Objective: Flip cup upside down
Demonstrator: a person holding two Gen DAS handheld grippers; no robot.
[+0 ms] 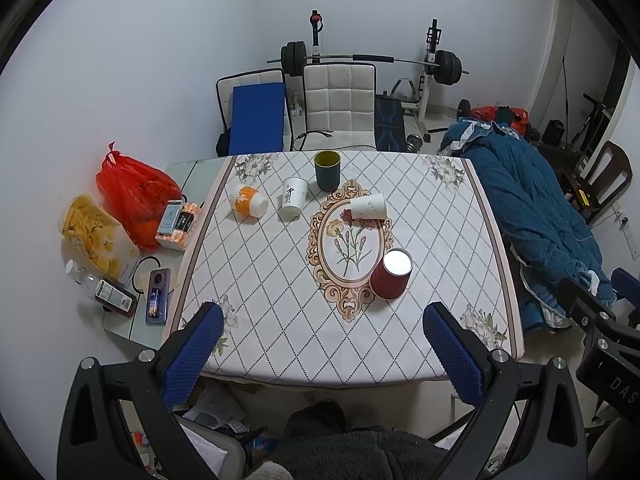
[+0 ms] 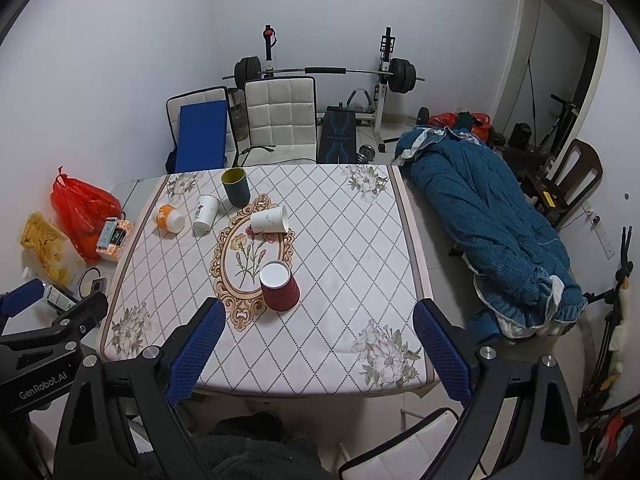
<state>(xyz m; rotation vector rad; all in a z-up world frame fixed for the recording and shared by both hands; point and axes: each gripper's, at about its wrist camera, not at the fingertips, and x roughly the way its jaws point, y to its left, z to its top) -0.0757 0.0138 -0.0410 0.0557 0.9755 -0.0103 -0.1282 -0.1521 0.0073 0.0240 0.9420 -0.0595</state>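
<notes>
Both the left hand-held gripper and the right hand-held gripper are hanging released and empty over the tabletop's 6 o'clock edge. The dark green cup is standing mouth-up toward 12 o'clock, well apart. Reaching for it is risking a knock to the red cup or the tipped white cup, which could roll.
</notes>
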